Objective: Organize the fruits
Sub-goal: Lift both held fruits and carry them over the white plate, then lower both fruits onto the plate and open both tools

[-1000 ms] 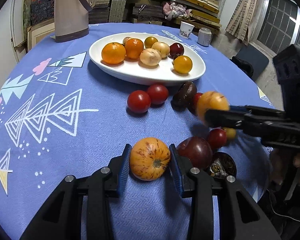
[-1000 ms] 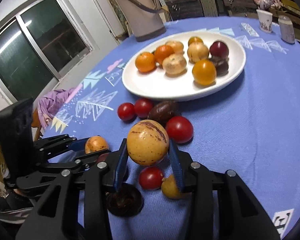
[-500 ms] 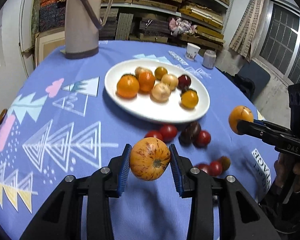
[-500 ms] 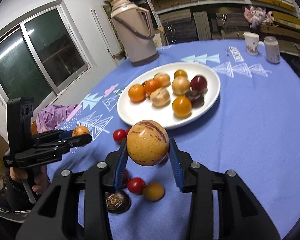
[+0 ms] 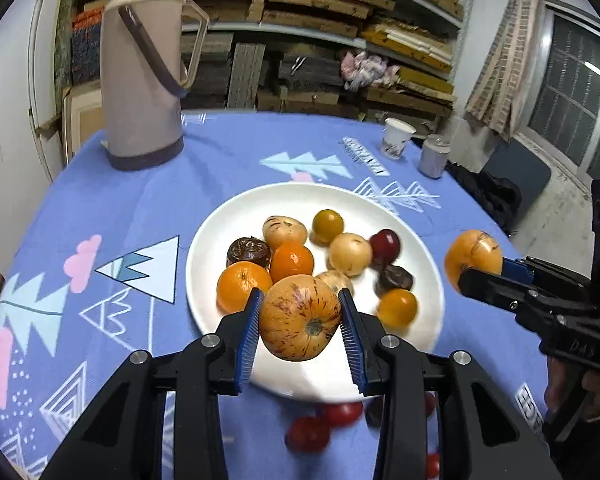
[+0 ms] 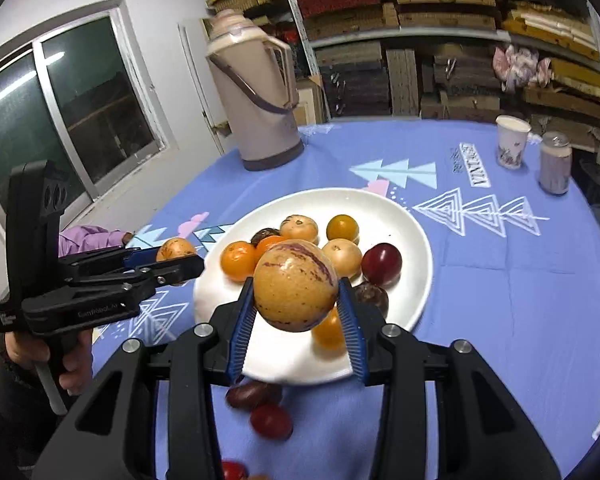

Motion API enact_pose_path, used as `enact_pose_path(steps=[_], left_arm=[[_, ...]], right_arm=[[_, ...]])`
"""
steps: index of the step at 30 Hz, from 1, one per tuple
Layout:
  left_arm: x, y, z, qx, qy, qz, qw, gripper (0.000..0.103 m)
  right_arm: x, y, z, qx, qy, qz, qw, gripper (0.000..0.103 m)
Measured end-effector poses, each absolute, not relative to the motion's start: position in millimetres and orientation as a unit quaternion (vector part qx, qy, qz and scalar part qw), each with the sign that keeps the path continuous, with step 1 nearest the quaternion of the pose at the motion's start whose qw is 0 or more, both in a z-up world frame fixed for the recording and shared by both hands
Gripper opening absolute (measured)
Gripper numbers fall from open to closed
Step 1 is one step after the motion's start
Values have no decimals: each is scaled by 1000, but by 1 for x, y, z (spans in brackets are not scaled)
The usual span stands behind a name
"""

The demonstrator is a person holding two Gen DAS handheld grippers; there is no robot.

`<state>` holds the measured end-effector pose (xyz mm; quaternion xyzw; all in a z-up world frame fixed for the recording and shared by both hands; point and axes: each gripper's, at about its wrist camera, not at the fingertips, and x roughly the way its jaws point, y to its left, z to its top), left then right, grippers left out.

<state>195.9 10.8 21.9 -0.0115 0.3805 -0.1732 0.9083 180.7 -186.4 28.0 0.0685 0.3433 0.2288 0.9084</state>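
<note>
My left gripper [image 5: 300, 324] is shut on an orange streaked fruit [image 5: 300, 316] and holds it above the near rim of the white plate [image 5: 228, 232]. My right gripper [image 6: 296, 304] is shut on a yellow purple-streaked fruit [image 6: 294, 286] above the plate [image 6: 404, 216]. The plate holds several oranges, pale fruits and dark fruits. Red tomatoes [image 5: 308, 432] and a dark fruit [image 6: 252, 394] lie on the cloth in front of the plate. Each gripper shows in the other's view: the right gripper [image 5: 476, 268] to the plate's right, the left gripper [image 6: 176, 254] to its left.
A tall beige thermos [image 5: 140, 76] stands at the back left of the blue patterned tablecloth [image 5: 100, 208]. A paper cup [image 5: 396, 138] and a small can [image 5: 434, 156] stand at the back right. Shelves of stacked boards line the wall behind.
Both grippers have risen and moved forward over the plate, each still holding its fruit. The loose tomatoes now lie below and behind the fingers.
</note>
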Motion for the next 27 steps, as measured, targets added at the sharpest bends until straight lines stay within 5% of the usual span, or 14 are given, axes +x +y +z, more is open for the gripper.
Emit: enact_pose_path(steps=[19,22,24,27], left_arm=[[245,-5,-17,-23,427,-172,888,39],[243,-2,-11,-34,426,-172,888,56],[239,1,-5,-35,415,-163,894,78],[229,2,3,-23,399,-149,904,79]], right_arm=[[254,-158,-29,40,403,202,892,46],[247,-163,-22,39,391,198,898,46],[243,-167,-18,41,388,198,899,46],[232,-174,-11,51,381,198,902,52]])
